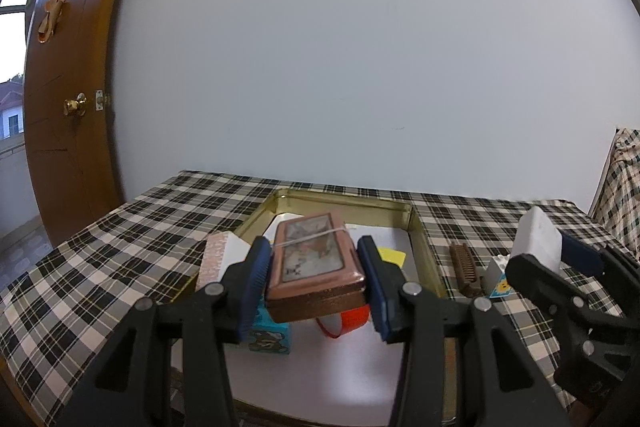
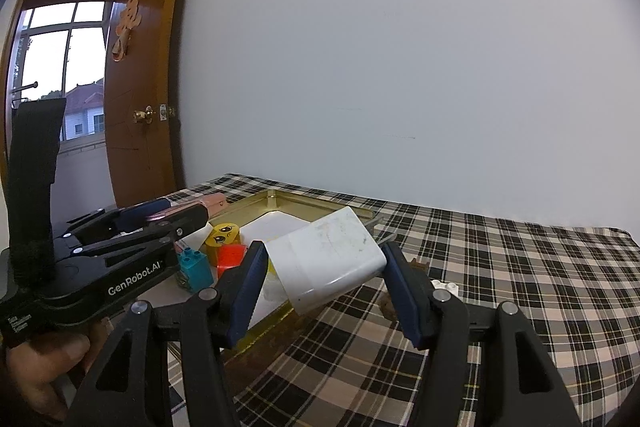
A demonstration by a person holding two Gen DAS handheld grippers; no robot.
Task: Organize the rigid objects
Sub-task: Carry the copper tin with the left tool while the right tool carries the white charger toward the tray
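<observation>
Left wrist view: left gripper (image 1: 316,281) clamps pink tin (image 1: 316,267) above gold tray (image 1: 416,227), right gripper (image 2: 326,277) clamps white adapter (image 2: 332,259) over the tray's right rim, blocks already inside, comb (image 1: 466,267) and white block (image 1: 498,277) still right of it.

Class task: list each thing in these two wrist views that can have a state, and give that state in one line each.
Left gripper: shut on the copper tin.
Copper tin: lid closed, held above the tray.
Right gripper: shut on the white adapter.
White adapter: lifted, tilted, prongs out.
Gold tray: open, toy blocks inside.
Brown comb: lying on the tablecloth, outside the tray.
Door: open.
</observation>
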